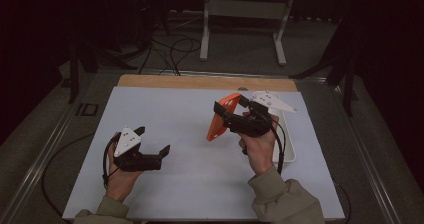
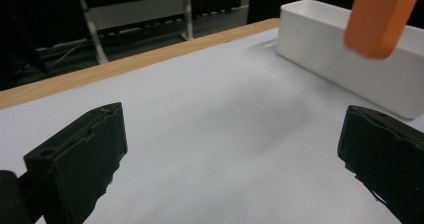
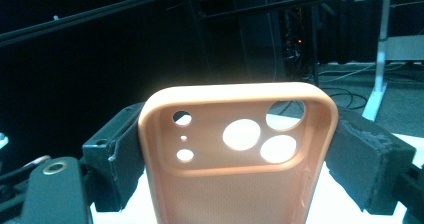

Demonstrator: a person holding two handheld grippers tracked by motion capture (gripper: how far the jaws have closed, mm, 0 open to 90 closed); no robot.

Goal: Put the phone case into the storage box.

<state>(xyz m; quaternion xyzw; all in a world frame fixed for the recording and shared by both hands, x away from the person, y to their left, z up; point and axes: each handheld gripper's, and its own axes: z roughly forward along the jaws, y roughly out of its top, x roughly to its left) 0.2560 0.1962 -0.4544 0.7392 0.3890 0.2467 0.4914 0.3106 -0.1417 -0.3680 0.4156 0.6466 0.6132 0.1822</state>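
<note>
An orange phone case (image 1: 221, 118) is held up above the white table sheet, with my right gripper (image 1: 231, 109) shut on its two long sides. In the right gripper view the orange phone case (image 3: 235, 159) stands upright between the jaws, its camera holes near the top. My left gripper (image 1: 151, 140) rests low at the left of the sheet, open, with nothing between its jaws. In the left gripper view the left gripper (image 2: 235, 159) frames bare sheet, and the orange phone case (image 2: 381, 18) hangs at the top right corner.
A white rectangular bin (image 1: 287, 146) stands at the right edge of the sheet (image 1: 190, 174), behind my right hand; the white bin (image 2: 350, 59) also appears in the left gripper view. A wooden table strip (image 1: 205, 82) runs along the far side. A metal stand (image 1: 242, 14) and cables lie on the floor beyond.
</note>
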